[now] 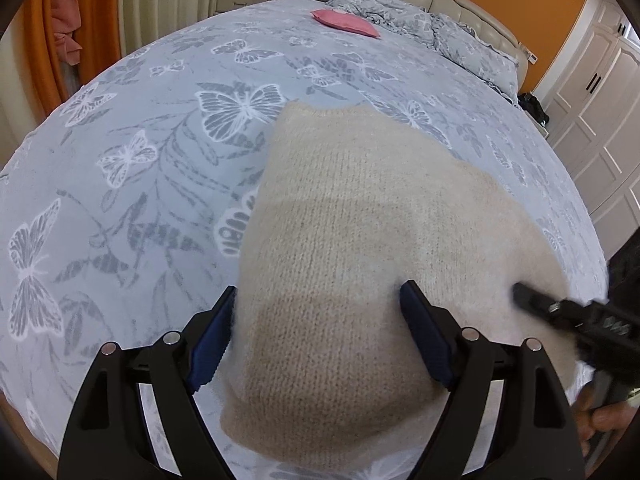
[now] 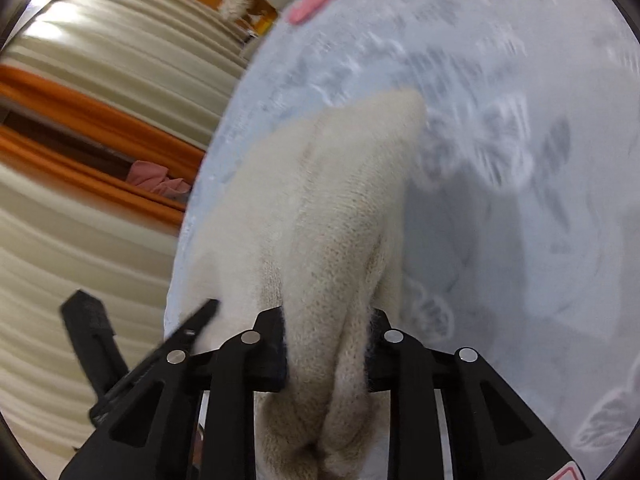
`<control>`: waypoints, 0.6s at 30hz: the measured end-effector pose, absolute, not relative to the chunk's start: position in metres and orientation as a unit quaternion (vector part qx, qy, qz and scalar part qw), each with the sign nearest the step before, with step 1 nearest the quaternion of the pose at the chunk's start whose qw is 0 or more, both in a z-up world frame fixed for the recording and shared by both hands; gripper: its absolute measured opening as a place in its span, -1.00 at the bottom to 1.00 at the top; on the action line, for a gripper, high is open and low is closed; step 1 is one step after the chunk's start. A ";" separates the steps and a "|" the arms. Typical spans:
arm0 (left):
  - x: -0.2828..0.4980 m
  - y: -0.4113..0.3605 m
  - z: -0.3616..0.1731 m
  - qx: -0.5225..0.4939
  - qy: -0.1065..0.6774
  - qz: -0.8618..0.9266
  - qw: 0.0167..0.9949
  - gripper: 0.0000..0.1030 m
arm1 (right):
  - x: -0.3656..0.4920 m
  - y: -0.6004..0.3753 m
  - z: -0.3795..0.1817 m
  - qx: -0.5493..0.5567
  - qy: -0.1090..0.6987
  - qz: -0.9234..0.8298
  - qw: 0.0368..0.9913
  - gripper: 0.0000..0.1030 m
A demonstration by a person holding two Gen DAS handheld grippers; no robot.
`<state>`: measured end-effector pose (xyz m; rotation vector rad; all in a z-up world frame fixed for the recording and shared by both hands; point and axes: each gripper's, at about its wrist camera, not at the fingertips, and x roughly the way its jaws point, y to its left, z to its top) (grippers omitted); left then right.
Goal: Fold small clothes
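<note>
At the bottom of the right wrist view, the right tongs (image 2: 326, 344) pinch a bunched fold of a cream knitted sweater (image 2: 320, 208). In the left wrist view the left tongs (image 1: 316, 320) stand spread apart, the sweater's (image 1: 360, 240) fuzzy knit lying between them on the bed (image 1: 140, 168). Its grey-blue cover carries white butterflies. The right tongs (image 1: 532, 300) intrude at lower right. Higher in frame lie a pink cushion (image 1: 345, 22) and rumpled pillows (image 1: 440, 28); white wardrobes (image 1: 600, 92) fill the right edge, orange curtains (image 1: 68, 20) the upper left. No legible writing.
</note>
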<state>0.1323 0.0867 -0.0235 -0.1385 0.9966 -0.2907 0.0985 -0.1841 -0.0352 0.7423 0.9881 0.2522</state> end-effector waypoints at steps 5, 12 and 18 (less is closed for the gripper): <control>0.128 0.078 -0.022 -0.073 0.480 -0.157 0.860 0.54 | 0.101 -0.189 -0.019 0.297 0.452 0.090 0.836 -0.56; 0.127 0.085 -0.029 -0.109 0.494 -0.139 0.851 0.69 | 0.080 -0.214 -0.025 0.303 0.455 0.025 0.837 -0.17; 0.114 0.080 -0.011 -0.009 0.464 -0.118 0.878 0.66 | 0.068 -0.170 0.000 0.193 0.461 0.057 0.864 -0.79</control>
